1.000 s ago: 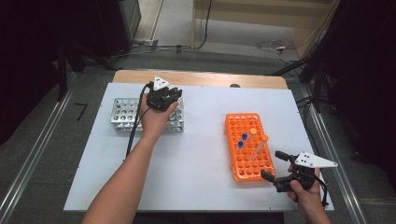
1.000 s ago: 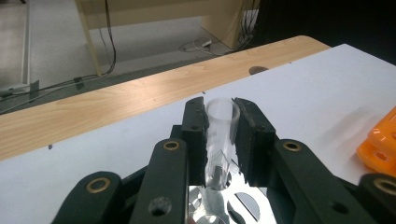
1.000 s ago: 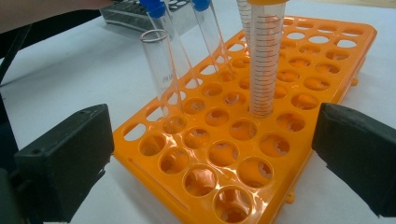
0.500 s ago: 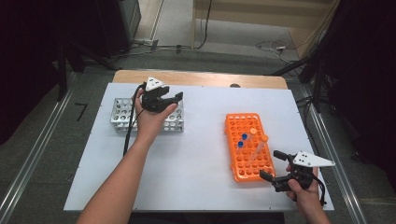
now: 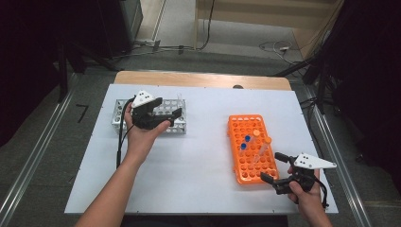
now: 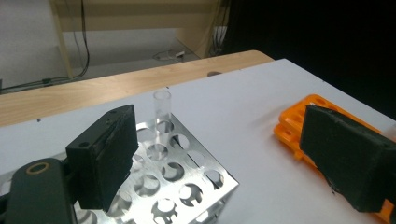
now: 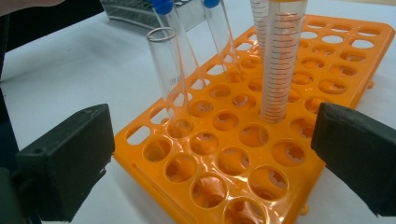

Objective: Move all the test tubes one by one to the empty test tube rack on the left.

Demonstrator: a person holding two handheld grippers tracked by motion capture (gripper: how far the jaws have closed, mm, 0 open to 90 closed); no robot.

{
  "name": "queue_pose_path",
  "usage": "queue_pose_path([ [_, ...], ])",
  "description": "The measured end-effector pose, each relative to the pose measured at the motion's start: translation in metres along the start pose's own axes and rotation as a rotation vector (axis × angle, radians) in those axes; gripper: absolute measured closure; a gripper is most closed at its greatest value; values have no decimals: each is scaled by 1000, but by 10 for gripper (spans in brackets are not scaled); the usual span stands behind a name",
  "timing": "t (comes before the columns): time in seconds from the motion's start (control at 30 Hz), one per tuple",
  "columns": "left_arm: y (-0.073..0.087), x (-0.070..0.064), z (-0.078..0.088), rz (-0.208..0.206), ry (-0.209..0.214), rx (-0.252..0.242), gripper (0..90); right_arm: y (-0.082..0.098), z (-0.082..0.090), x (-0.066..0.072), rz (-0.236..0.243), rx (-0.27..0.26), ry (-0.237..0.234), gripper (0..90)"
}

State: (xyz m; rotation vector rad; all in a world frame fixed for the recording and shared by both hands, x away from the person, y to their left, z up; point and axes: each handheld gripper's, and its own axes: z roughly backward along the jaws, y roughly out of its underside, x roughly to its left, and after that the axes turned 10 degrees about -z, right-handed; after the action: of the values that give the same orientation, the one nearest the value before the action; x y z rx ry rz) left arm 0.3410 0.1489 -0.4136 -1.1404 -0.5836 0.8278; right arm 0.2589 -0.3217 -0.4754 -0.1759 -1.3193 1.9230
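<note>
White tabletop (image 5: 198, 156) over wood, grey floor (image 5: 42, 142), dark surroundings

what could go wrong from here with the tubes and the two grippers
1. The left gripper, jaws just opened with nothing between them, hangs close to the clear tube standing uncapped in the metal rack; a careless sweep might tip it.
2. The right gripper sits open at the orange rack; reaching for one tube could knock the uncapped glass tube or the tall graduated tube beside it.

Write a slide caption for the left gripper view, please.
Open left hand-held gripper over the metal tube rack, one clear uncapped tube standing in it.
</note>
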Motion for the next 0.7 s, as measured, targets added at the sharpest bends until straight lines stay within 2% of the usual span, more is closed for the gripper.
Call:
queue_pose_path([
  [0.13,6,-11,11,-7,34,-16,108,-1,0,2,1,-2,-3,0],
  [0.17,10,-18,16,-12,53,-22,108,-1,0,2,1,-3,-4,0],
  [0.2,10,-18,16,-12,53,-22,98,-1,1,3,2,-3,-5,0],
  [0.4,23,-40,29,-42,95,-24,64,0,-1,5,4,-1,-12,12],
  [0.53,32,-53,36,-38,125,-40,42,-1,-3,6,3,0,-14,20],
  [0.67,40,-62,38,-51,146,-26,25,-1,-5,8,5,5,-18,30],
  [0.7,43,-66,38,-54,166,-17,9,-1,-5,8,2,6,-21,32],
])
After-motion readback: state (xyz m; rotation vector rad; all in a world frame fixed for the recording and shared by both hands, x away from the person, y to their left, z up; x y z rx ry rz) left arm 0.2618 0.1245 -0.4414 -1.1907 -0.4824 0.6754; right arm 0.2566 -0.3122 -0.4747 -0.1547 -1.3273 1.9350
